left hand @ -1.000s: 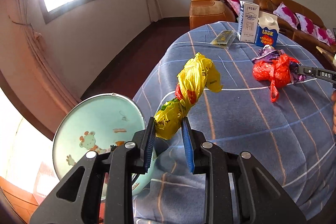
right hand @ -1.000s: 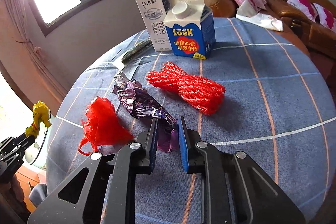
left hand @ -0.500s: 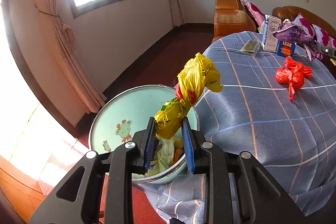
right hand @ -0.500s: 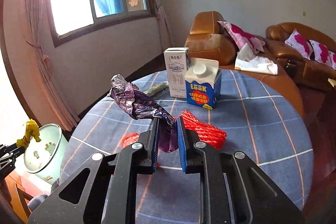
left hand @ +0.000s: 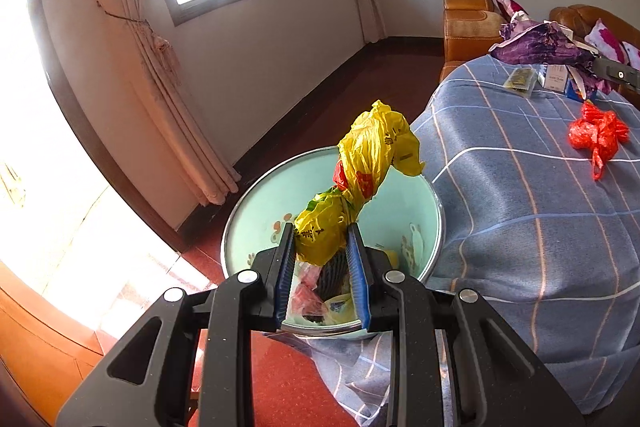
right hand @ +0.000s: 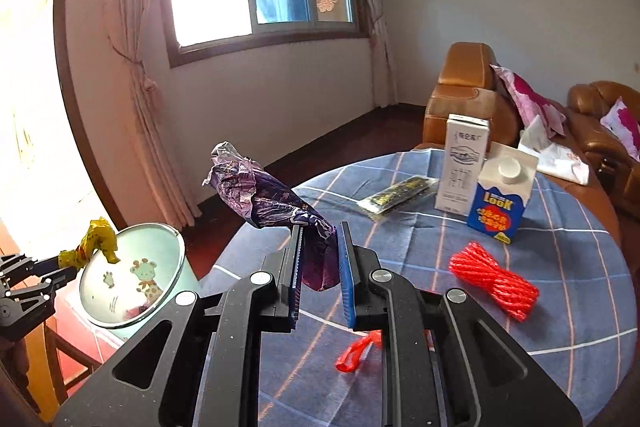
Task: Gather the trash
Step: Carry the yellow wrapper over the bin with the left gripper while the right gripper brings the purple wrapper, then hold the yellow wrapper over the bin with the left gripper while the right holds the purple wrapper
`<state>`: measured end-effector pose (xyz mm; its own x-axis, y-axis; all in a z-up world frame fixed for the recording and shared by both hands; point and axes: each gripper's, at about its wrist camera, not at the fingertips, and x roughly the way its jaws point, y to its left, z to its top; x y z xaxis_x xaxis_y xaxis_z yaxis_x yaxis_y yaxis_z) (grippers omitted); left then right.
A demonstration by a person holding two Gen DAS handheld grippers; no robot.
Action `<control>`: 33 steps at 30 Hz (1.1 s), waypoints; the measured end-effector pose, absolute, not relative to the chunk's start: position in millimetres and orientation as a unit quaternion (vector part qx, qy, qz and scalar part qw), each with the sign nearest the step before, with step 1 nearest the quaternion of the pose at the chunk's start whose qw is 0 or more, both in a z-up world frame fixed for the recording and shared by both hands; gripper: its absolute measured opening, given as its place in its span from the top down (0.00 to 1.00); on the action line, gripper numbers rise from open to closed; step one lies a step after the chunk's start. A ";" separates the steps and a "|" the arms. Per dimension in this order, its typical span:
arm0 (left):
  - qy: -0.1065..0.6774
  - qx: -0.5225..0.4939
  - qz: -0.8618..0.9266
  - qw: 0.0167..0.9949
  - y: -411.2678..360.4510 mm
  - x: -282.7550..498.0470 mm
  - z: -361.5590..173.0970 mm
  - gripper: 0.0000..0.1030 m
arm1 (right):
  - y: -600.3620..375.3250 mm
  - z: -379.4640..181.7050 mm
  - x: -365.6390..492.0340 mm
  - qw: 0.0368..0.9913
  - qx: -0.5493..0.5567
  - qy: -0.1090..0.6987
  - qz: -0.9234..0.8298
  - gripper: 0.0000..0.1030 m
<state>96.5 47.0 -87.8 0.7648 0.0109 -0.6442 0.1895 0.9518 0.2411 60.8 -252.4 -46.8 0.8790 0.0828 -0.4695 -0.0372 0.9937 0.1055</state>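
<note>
Trash is up in both grippers right now. Left gripper (left hand: 321, 242) has its blue pads nipped narrowly on the lower end of a twisted yellow plastic bag (left hand: 368, 171), and that bag sticks up and away from the fingers, right above the mouth of the mint-green bin (left hand: 430, 215). Directly below and ahead of that gripper, the bin already has wrappers lying in the bottom. Off to its right, the round counter (left hand: 520, 227) under a blue checked cloth, with a crumpled red bag (left hand: 596, 135) lying out on it.

Over to the right gripper (right hand: 319, 259): jaws nearly closed, pinching a crumpled purple foil wrapper (right hand: 264, 193) that juts up and to its left, clear of the counter. Ahead and to its right stand a white carton (right hand: 462, 167) and a blue carton (right hand: 500, 199), touching side by side, a dark flat packet (right hand: 396, 195) just left of them. Red mesh netting (right hand: 494, 281) lies to the right of the fingers, near them. The bin sits down to the left of this gripper, beside the counter's edge.
</note>
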 end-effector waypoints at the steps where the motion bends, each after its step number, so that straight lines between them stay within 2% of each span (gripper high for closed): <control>1: 0.340 0.149 -0.045 0.928 48.7 97.5 -88.3 0.75 | -246.8 -47.6 62.5 0.968 0.042 0.245 0.037 0.83; 12: 0.342 0.147 -0.025 0.928 64.4 103.0 -89.6 0.75 | -194.4 -55.3 86.3 0.965 -0.004 0.250 0.084 0.83; 33: 0.348 0.149 0.001 0.926 79.7 109.2 -92.4 0.75 | -159.2 -67.0 115.5 0.958 -0.029 0.257 0.121 0.83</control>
